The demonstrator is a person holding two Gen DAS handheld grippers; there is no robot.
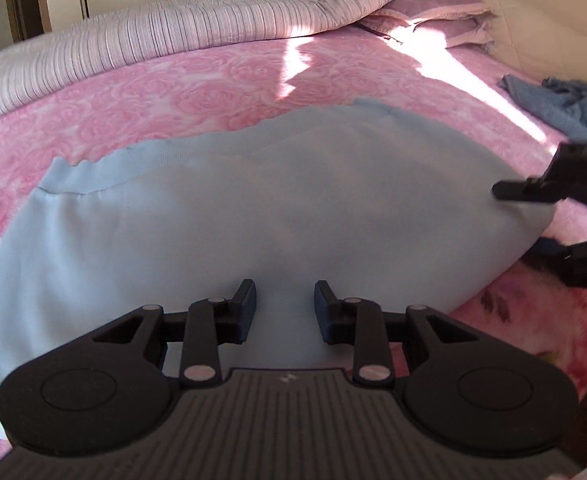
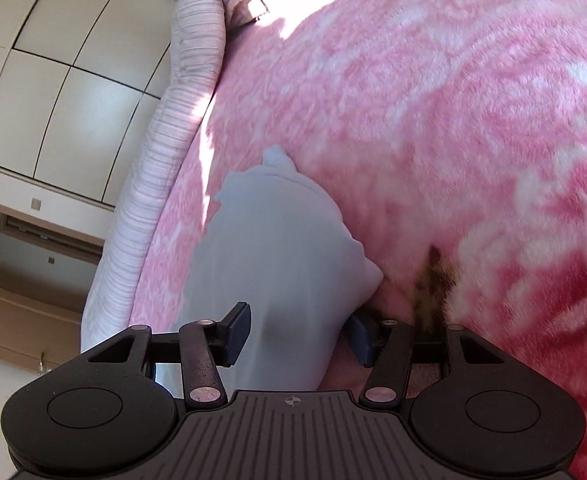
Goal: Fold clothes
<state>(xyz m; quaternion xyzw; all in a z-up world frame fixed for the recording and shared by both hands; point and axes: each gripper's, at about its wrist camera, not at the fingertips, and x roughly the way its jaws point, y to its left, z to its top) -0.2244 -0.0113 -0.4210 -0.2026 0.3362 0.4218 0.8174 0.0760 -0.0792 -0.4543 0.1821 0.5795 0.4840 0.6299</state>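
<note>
Light blue garment (image 1: 253,208) lies spread flat on the pink floral blanket (image 1: 173,92) covering the bed, ribbed hem toward the far left. Left gripper (image 1: 285,312) hovers over the garment's near edge, jaws parted wide, nothing between them. Right gripper (image 2: 299,334) sits at the garment's right end, jaws wide apart with a fold of blue fabric running up between them; pads not pressed on it, one finger above the cloth, the other below the edge. Striped quilt (image 1: 173,36) bunched along the far side of the bed, pillow (image 1: 433,12) beyond it, darker blue cloth (image 1: 573,108) crumpled far right. Wardrobe doors (image 2: 65,68) behind.
</note>
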